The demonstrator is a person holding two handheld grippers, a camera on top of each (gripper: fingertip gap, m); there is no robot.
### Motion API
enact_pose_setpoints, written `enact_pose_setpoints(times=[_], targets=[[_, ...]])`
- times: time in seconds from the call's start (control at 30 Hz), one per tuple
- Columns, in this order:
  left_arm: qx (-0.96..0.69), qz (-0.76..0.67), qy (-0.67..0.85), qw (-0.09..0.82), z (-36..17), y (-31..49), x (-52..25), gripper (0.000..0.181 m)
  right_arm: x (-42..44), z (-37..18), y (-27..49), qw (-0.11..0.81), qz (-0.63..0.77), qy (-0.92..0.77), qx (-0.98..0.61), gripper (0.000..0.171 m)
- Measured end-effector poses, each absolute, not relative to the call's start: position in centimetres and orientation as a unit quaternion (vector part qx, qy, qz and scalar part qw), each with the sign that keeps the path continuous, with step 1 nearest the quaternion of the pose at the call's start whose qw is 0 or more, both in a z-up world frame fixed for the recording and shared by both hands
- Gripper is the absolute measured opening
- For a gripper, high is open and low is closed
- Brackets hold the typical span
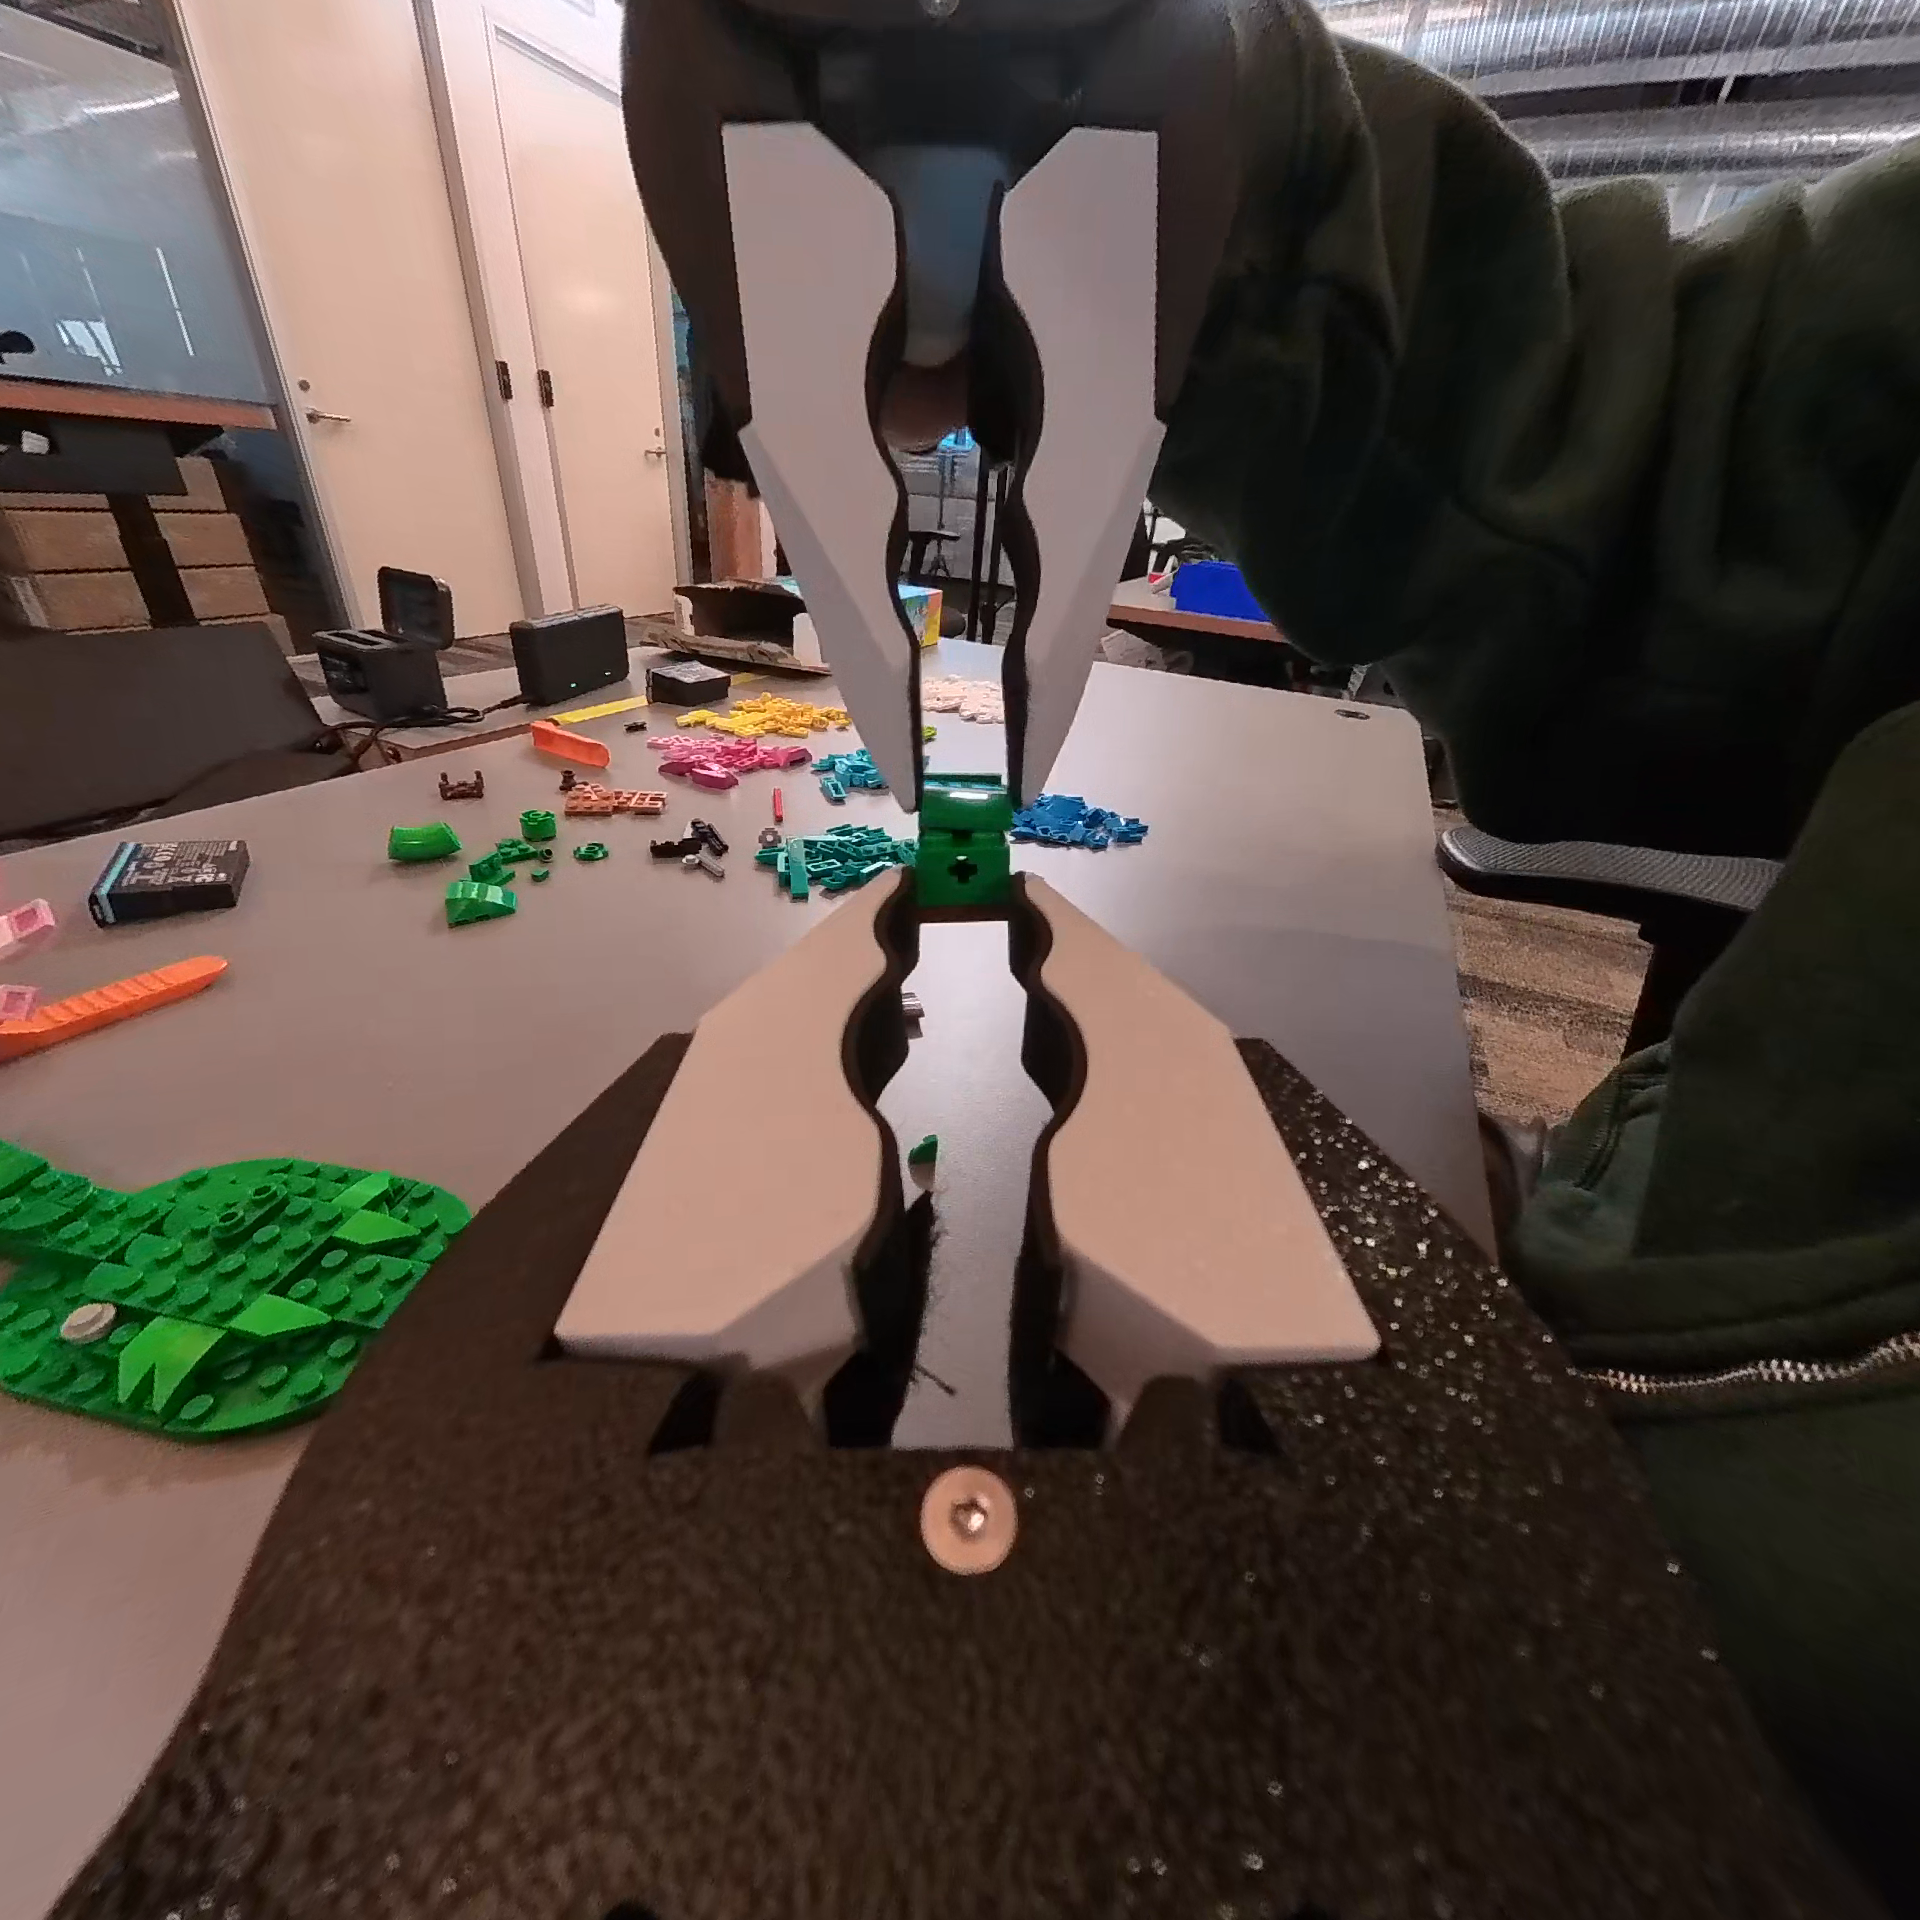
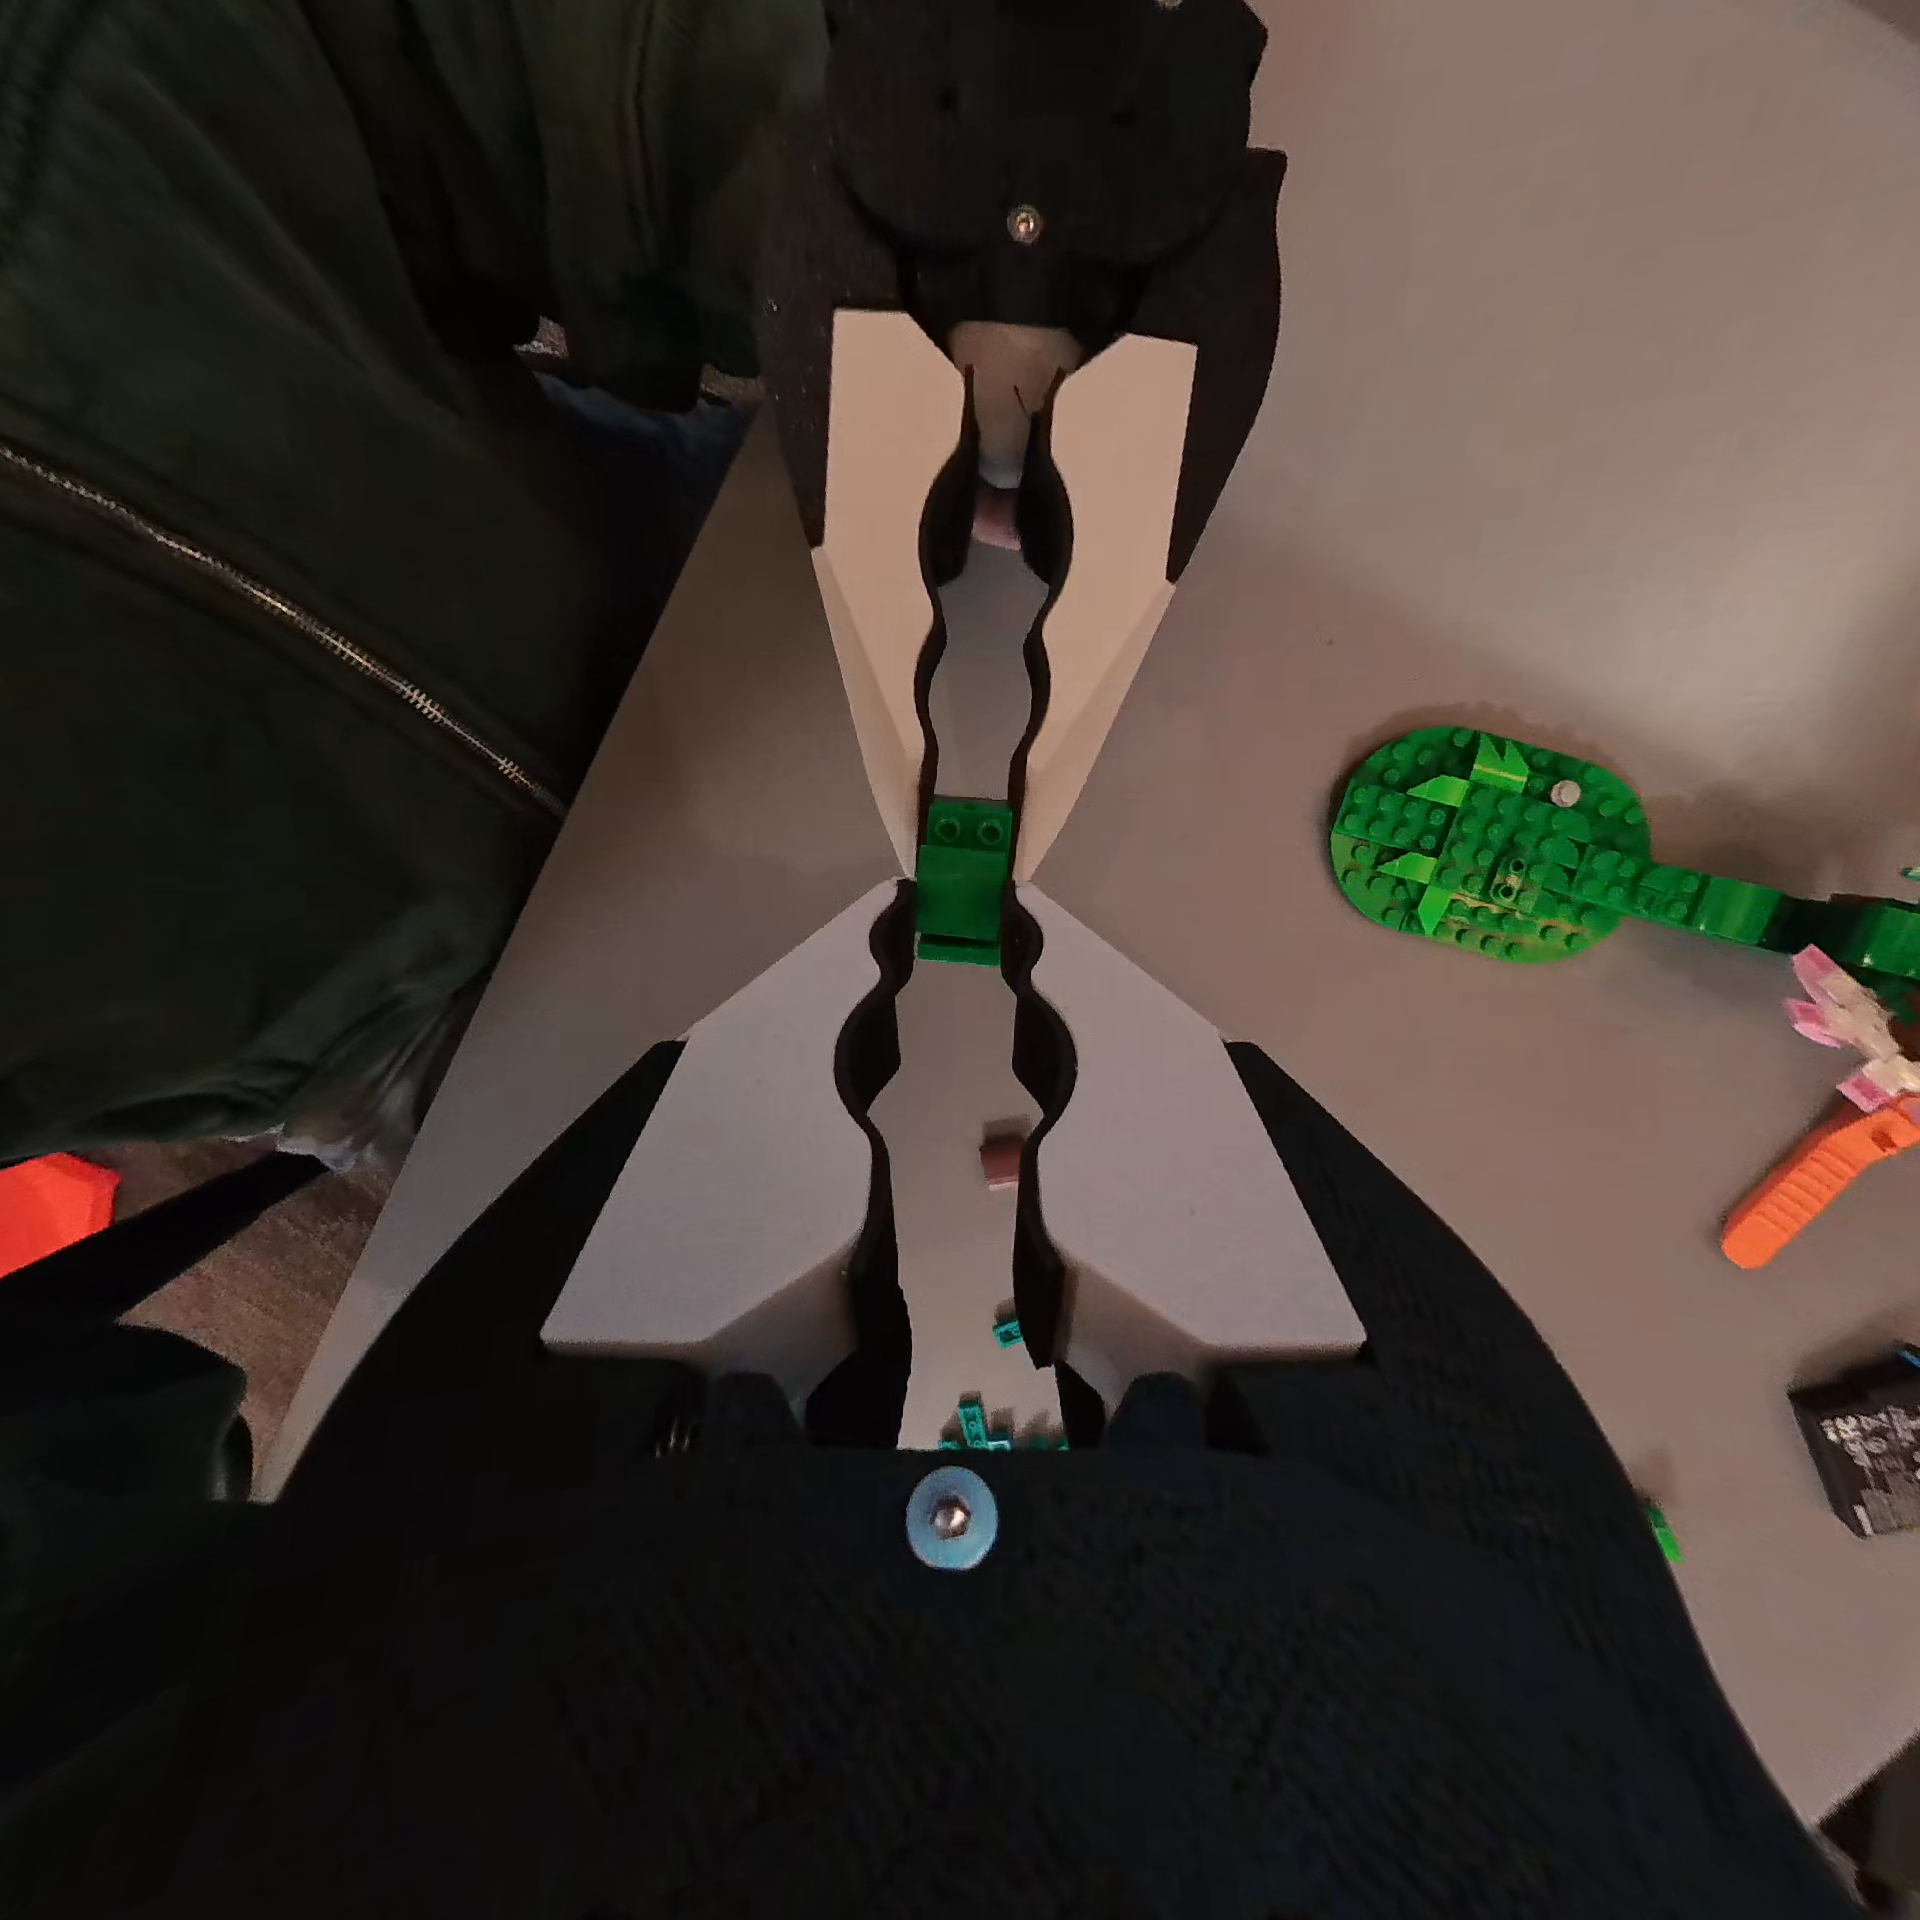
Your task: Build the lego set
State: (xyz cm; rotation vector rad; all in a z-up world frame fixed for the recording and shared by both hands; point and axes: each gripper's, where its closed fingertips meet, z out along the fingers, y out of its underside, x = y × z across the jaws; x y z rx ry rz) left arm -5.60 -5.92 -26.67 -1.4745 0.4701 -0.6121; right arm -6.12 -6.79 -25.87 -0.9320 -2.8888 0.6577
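Observation:
A small green brick stack (image 1: 961, 871) is held in the air above the grey table (image 1: 520, 997), between both grippers. My left gripper (image 1: 961, 891) comes from below in its own view and is shut on the lower cube, which has a cross hole. My right gripper (image 1: 966, 802) comes down from above, tip to tip with the left, and is shut on the top green piece. In the right wrist view the stack (image 2: 961, 883) shows two studs, with my right gripper (image 2: 961, 902) below it and my left gripper (image 2: 964, 860) above.
A green leaf-shaped plate build (image 1: 208, 1288) lies at the left and also shows in the right wrist view (image 2: 1486, 842). Orange brick separators (image 1: 104, 1003), a black box (image 1: 171, 878) and sorted piles of yellow (image 1: 769, 717), pink (image 1: 717, 758), teal (image 1: 831, 862) and blue (image 1: 1081, 821) pieces lie beyond. A person's dark green jacket (image 1: 1558, 520) fills the right. Less than 4 cm separates the two grippers' tips.

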Motion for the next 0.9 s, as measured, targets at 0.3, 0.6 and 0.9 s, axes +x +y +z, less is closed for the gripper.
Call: enact_pose_setpoints(times=[0.3,0.6,0.9], targets=[[-0.651,-0.27,0.209,0.678,-26.54,-6.03,-5.66,0.014,-6.14,-25.78,-6.83,0.018,0.208,-0.932,-0.298,0.014],[-0.645,-0.272,0.212,0.682,-26.42,-6.17,-5.6,0.014,-5.94,-25.71,-6.95,0.015,0.203,-0.939,-0.276,0.014],[-0.644,-0.271,0.216,0.682,-26.42,-6.21,-5.5,0.014,-5.79,-25.7,-6.99,0.015,0.202,-0.938,-0.282,0.015]])
